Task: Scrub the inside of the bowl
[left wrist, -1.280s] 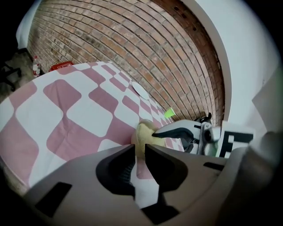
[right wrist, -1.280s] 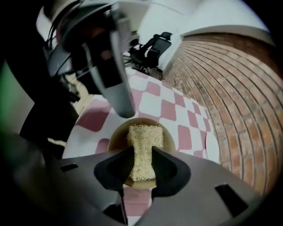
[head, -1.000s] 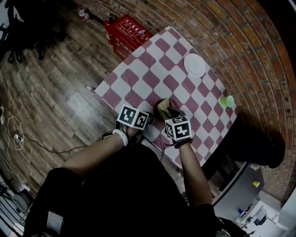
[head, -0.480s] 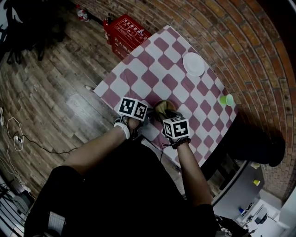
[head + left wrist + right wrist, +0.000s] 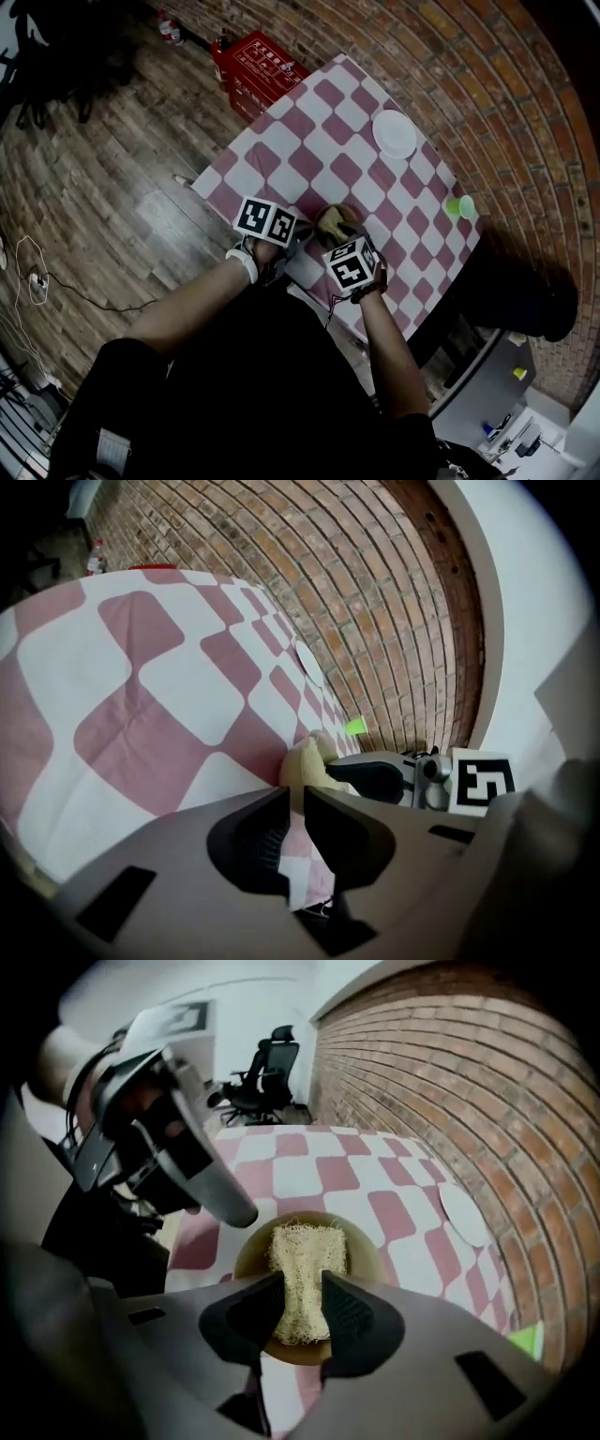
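One checked table (image 5: pixel 281 141) holding a bowl (image 5: pixel 361 1246) stands beside brick wall (image 5: pixel 506 84)

Checkered table (image 5: pixel 281 150) bears bowl (image 5: pixel 361 1249), plate (image 5: pixel 395 132), green cup (image 5: pixel 459 206).

A brown bowl (image 5: pixel 367 1252) is set upright near the table's (image 5: pixel 309 1174) edge. A rough yellow sponge (image 5: pixel 306 1258) is held inside it.

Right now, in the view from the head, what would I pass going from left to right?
A white cable on the floor → left tongs → right tongs → white plate → green cup.
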